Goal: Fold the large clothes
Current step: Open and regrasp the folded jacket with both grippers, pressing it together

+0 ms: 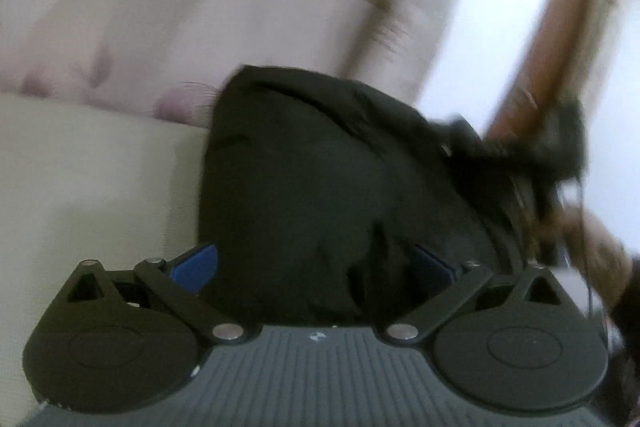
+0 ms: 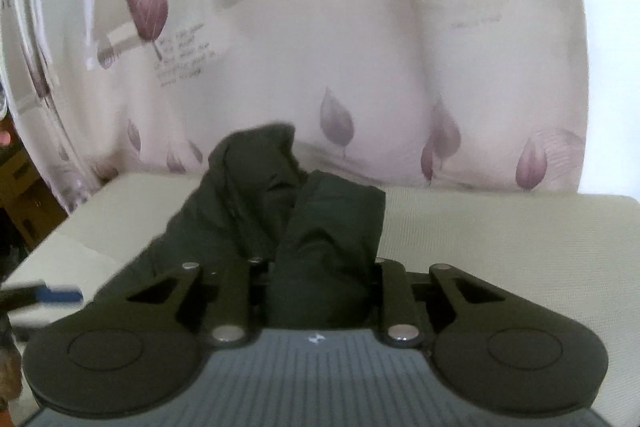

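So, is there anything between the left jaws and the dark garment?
Nothing visible. In the left wrist view the garment bulges right between the wide-open jaws of the left gripper, with no other object in front of it. The right gripper is already shut on a fold of it.

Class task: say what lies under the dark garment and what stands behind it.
Under the dark garment lies a cream surface; the part it covers is hidden. Behind it hangs a leaf-print curtain.
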Demonstrator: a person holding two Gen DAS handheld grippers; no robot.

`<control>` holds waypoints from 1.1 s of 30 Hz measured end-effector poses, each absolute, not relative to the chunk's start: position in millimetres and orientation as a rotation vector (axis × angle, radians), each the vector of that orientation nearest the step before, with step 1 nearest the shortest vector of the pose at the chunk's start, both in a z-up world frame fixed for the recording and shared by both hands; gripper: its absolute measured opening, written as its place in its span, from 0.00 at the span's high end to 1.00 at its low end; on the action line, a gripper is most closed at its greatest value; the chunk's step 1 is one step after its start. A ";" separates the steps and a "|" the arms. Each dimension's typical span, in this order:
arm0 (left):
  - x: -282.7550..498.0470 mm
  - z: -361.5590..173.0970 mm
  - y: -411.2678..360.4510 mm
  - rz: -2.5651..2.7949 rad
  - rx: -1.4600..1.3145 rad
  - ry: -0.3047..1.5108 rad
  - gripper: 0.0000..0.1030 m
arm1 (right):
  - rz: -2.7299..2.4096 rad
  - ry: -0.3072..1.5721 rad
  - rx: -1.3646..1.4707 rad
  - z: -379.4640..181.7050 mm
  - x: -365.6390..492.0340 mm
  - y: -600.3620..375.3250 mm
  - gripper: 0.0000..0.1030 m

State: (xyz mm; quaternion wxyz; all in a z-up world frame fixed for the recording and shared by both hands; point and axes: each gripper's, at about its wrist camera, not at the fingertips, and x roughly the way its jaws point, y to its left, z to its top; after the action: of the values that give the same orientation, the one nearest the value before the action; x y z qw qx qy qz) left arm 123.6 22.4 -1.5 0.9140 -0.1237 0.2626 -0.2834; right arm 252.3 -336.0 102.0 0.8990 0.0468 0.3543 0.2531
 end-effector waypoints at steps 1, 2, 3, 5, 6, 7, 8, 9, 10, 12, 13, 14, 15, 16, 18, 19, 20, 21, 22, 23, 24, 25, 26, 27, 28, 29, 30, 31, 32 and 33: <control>118.3 -2.0 14.9 -0.614 -0.225 0.527 0.03 | 0.513 0.729 0.108 99.1 256.5 -341.9 0.76; 115.9 -3.6 5.3 -0.635 -0.193 0.523 0.02 | 0.506 0.729 0.125 94.1 259.7 -347.8 0.76; 115.1 -7.4 -2.0 -0.643 -0.172 0.532 0.02 | 0.500 0.729 0.148 88.0 262.2 -356.0 0.76; 113.5 -18.1 -16.0 -0.649 -0.130 0.553 0.02 | 0.505 0.719 0.208 70.4 264.9 -375.3 0.76; 111.2 -22.0 -20.2 -0.648 -0.116 0.546 0.02 | 0.515 0.713 0.258 60.9 266.0 -385.9 0.76; 110.3 -23.2 -23.0 -0.650 -0.099 0.532 0.02 | 0.514 0.714 0.312 50.5 267.0 -396.7 0.75; 108.4 -22.8 -24.3 -0.658 -0.092 0.519 0.02 | 0.509 0.724 0.353 39.7 267.3 -406.3 0.73; 106.4 -22.1 -23.9 -0.668 -0.103 0.507 0.02 | 0.500 0.738 0.382 27.2 267.2 -415.1 0.72; 103.5 -19.4 -21.2 -0.671 -0.123 0.490 0.02 | 0.488 0.749 0.402 17.5 266.6 -421.7 0.68; 102.6 -13.8 -6.1 -0.628 -0.175 0.454 0.02 | 0.469 0.760 0.417 2.7 263.7 -429.7 0.67; 103.8 -12.5 0.3 -0.608 -0.215 0.441 0.02 | 0.464 0.760 0.419 -1.8 262.0 -431.4 0.67; 106.2 -12.3 8.9 -0.591 -0.274 0.430 0.01 | 0.462 0.758 0.413 -5.3 260.9 -432.0 0.66; 112.5 -11.4 10.3 -0.570 -0.325 0.431 0.01 | 0.460 0.758 0.409 -9.1 260.4 -433.0 0.66; 119.1 -13.9 15.6 -0.552 -0.368 0.451 0.01 | 0.457 0.758 0.409 -12.4 260.2 -434.5 0.62; 141.9 -16.6 22.5 -0.547 -0.455 0.512 0.01 | 0.443 0.761 0.399 -17.7 259.9 -435.3 0.57; 152.7 -19.9 24.9 -0.549 -0.491 0.540 0.00 | 0.439 0.763 0.395 -18.9 259.3 -435.7 0.54; 164.1 -23.4 24.8 -0.561 -0.510 0.577 0.00 | 0.435 0.764 0.386 -18.8 258.6 -433.6 0.45; 172.7 -26.0 23.4 -0.578 -0.515 0.612 0.00 | 0.419 0.767 0.374 -19.5 258.2 -433.7 0.38; 183.3 -29.9 20.0 -0.589 -0.514 0.647 0.00 | 0.402 0.776 0.373 -21.1 257.9 -435.3 0.29; 189.7 -32.9 17.3 -0.599 -0.511 0.671 0.00 | 0.400 0.787 0.388 -22.6 257.3 -437.1 0.29; 196.0 -39.3 14.3 -0.635 -0.518 0.700 0.00 | 0.404 0.795 0.399 -23.6 257.1 -437.9 0.29; 201.6 -44.7 11.2 -0.667 -0.531 0.734 0.00 | 0.406 0.797 0.395 -23.8 255.4 -437.5 0.29; 205.4 -49.1 8.3 -0.664 -0.534 0.745 0.00 | 0.409 0.800 0.385 -24.0 254.0 -436.3 0.29; 208.7 -52.3 6.6 -0.671 -0.527 0.743 0.00 | 0.414 0.810 0.389 -25.3 253.3 -435.2 0.29; 207.9 -53.5 5.7 -0.677 -0.513 0.735 0.02 | 0.420 0.823 0.406 -27.8 253.5 -434.5 0.29; 204.3 -53.5 6.8 -0.681 -0.504 0.724 0.03 | 0.424 0.832 0.419 -29.9 253.1 -432.2 0.29; 201.5 -52.5 5.6 -0.684 -0.504 0.716 0.07 | 0.427 0.835 0.420 -31.0 251.9 -428.1 0.30; 198.4 -53.0 8.4 -0.687 -0.507 0.709 0.10 | 0.430 0.832 0.418 -30.8 250.6 -423.6 0.33; 195.3 -53.8 11.9 -0.686 -0.509 0.708 0.11 | 0.429 0.831 0.420 -30.0 249.2 -419.1 0.35; 192.0 -55.6 16.3 -0.680 -0.518 0.710 0.12 | 0.430 0.832 0.429 -29.3 247.9 -414.0 0.35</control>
State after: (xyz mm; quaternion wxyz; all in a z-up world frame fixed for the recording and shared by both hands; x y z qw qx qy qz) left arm 192.0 16.3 -55.6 0.8496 -0.2458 0.3369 -0.3229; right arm 247.9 -414.0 -29.3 0.8703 0.2052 0.3976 0.2058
